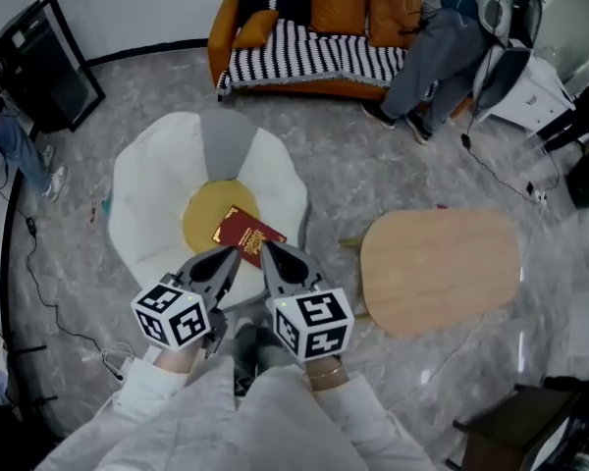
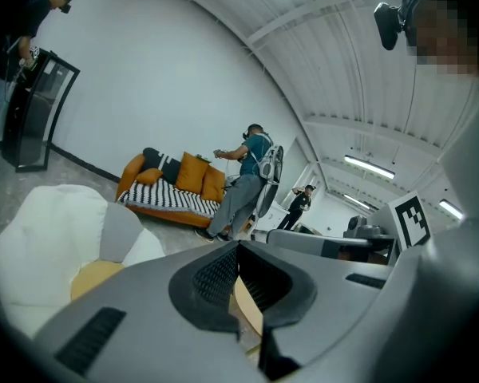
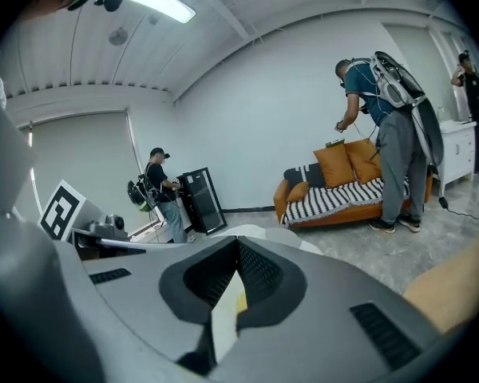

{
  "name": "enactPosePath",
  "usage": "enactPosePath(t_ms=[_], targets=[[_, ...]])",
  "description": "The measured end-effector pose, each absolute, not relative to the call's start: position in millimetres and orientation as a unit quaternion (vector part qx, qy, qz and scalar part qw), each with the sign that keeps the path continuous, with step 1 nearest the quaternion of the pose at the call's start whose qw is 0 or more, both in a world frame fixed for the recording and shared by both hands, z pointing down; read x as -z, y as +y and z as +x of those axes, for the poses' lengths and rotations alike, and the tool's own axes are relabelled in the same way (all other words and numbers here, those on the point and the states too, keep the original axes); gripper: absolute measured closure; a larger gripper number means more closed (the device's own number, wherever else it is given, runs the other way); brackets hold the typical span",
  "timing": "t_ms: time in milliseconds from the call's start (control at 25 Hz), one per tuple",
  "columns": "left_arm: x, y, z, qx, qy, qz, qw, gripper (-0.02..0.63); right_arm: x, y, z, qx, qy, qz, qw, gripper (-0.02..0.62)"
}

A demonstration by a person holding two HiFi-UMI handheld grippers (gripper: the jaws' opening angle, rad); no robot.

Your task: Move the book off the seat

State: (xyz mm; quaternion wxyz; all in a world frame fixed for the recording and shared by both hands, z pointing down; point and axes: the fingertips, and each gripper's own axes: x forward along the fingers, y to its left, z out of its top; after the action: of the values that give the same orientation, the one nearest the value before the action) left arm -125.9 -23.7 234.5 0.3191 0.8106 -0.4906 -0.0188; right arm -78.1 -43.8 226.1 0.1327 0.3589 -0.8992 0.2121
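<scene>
A dark red, thin book (image 1: 247,235) lies flat, cover up, on the round yellow seat pad (image 1: 202,219) of a white petal-shaped armchair (image 1: 142,189). It sits on the near right part of the pad, and its right corner reaches past the yellow onto the white upholstery. Its long axis runs on a slant in the head view, from far left to near right, so one long edge faces us.

We hold the left tool (image 1: 234,255) and the right tool (image 1: 270,251) side by side, both tips close to that near edge, the left by the near corner. Whether either touches the cover we cannot tell. Each tool's own view shows its jaws brought together at the tips with nothing between them, so neither has hold of the book.

We judge this a lead-in to the pick: a book lying flat offers only its edge, so we come in low from the near side. The jaws must part before they can pinch it. The pale oval wooden surface (image 1: 442,268) to the right looks a likely place for it.
</scene>
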Motion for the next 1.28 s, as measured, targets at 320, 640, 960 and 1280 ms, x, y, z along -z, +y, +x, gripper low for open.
enactPosePath(t_ms=[320,640,960,1280], targets=[[-270,-38,-138,-0.012,-0.502,0.790,0.353,0.598,-252,-61,-91,-0.230,-0.895,0.351,0.151,0.584],[-313,-58,-152,-0.023,-0.507,0.778,0.370,0.598,-295,-84,-102,-0.244,-0.889,0.347,0.170,0.584],[-364,-82,-169,-0.033,-0.521,0.767,0.373,0.598,-349,-107,-114,-0.261,-0.882,0.349,0.180,0.584],[-426,-99,-172,-0.027,-0.524,0.761,0.382,0.598,-416,-124,-115,-0.285,-0.872,0.358,0.174,0.584]])
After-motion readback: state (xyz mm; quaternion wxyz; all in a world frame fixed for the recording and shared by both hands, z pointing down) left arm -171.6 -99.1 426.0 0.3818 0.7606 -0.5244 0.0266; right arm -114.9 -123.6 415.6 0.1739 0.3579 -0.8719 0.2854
